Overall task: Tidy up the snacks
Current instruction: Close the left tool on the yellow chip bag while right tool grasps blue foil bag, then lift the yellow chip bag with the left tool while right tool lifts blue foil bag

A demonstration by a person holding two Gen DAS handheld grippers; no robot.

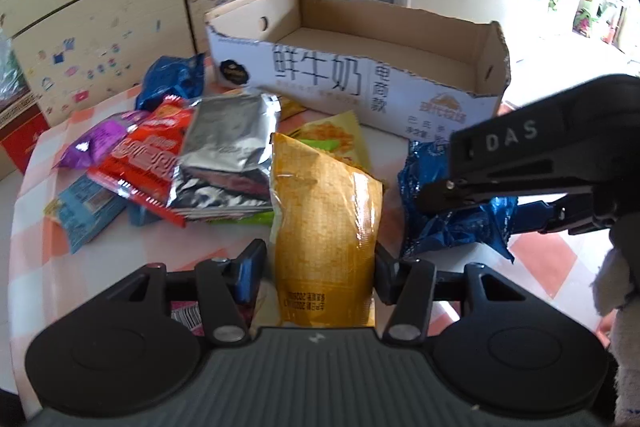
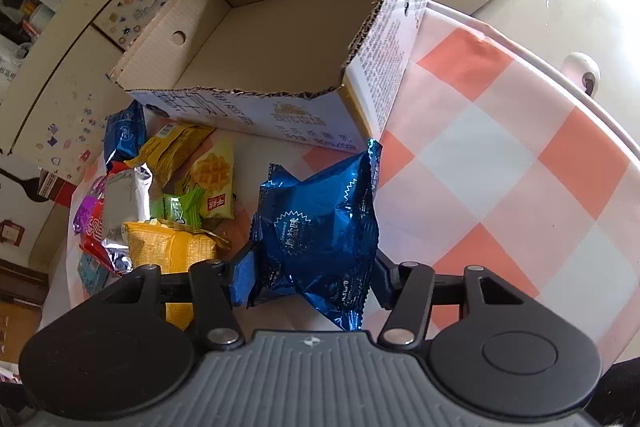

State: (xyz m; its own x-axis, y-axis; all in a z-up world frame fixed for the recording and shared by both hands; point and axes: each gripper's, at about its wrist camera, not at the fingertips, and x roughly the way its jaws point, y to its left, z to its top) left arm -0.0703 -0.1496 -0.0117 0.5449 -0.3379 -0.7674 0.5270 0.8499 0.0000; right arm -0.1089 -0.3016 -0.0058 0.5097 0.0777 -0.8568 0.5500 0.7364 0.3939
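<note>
A yellow snack packet [image 1: 324,227] stands tilted between the fingers of my left gripper [image 1: 320,267], which is shut on its lower part. My right gripper [image 2: 312,275] is shut on a crinkled blue foil packet [image 2: 320,223], just above the checked cloth. In the left wrist view that blue packet [image 1: 452,219] shows at the right, under one of the right gripper's fingers [image 1: 500,187]. Behind both stands an open, empty cardboard box [image 1: 360,87], also plain in the right wrist view [image 2: 248,107].
A pile of snacks lies left of the box: a silver packet [image 1: 228,147], a red one [image 1: 140,155], a purple one [image 1: 96,143], another blue one [image 1: 172,79] and a waffle packet [image 2: 212,175]. The round table's edge [image 2: 580,99] curves at the right. A stickered cabinet [image 1: 100,27] stands behind.
</note>
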